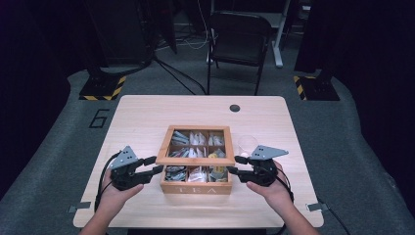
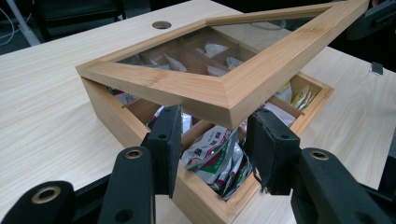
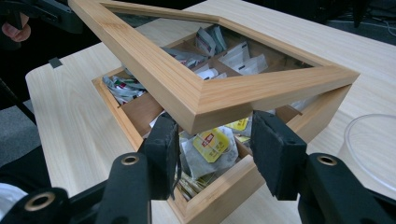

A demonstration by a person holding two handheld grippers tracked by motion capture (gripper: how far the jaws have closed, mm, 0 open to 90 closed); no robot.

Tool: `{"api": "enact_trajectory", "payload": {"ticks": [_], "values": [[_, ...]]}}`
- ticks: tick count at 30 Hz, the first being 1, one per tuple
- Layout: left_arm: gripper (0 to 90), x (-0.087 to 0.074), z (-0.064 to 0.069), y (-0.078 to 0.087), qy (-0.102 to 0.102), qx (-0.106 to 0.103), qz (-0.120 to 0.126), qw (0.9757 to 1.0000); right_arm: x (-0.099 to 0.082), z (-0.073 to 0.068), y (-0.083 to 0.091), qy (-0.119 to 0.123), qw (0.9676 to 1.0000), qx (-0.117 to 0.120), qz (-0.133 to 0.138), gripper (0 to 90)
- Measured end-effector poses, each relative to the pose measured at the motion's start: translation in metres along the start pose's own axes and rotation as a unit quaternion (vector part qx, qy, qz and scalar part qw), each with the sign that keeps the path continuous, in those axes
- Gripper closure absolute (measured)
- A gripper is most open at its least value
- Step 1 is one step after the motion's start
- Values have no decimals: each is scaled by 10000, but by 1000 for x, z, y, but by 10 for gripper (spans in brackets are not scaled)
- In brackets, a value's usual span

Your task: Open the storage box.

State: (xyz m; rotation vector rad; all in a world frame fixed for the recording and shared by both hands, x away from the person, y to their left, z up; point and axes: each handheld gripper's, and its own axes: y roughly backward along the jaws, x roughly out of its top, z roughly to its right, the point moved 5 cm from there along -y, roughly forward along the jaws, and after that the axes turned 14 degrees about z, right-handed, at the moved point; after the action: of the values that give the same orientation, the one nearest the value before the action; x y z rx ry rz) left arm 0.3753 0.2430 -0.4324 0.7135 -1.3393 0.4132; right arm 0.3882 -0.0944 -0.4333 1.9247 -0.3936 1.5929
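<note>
The two black jaws of the left gripper are rising closest to the camera in the left gripper view, and they are standing apart on each side of the front left corner of the glass-paned lid, whose underside seems to be resting on top of them. The jaws are not clenching on anything; they are open and serving as a support. The right gripper is doing the same at the front right corner of the lid, with its pads spread wide and pressing on nothing. Held in this way, the lid is tilting up at the front while its back edge is staying on the wooden tea box, probably because hinges are holding it there, though they are hidden. The box is sitting near the middle of the table, between the two hands, with the word TEA on its front wall. I think the person is lifting from both corners together so that the lid is rising evenly and the light box is not twisting or sliding. Through the gap the tea bags are showing in their compartments, one with a yellow label. A clear plastic cup is standing just beside the box on its right side, perhaps waiting for a tea bag.
</note>
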Motion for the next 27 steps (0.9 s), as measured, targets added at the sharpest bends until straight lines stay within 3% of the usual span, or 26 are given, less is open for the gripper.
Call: {"api": "enact_trajectory", "payload": {"ticks": [12,27], "values": [[562,12,-3,-1,-143,39,59,9999,12,4,-1,117,9999,-2,96,515],[561,28,-9,-3,-181,-3,155,9997,29,9,-2,169,9998,-12,142,510]]}}
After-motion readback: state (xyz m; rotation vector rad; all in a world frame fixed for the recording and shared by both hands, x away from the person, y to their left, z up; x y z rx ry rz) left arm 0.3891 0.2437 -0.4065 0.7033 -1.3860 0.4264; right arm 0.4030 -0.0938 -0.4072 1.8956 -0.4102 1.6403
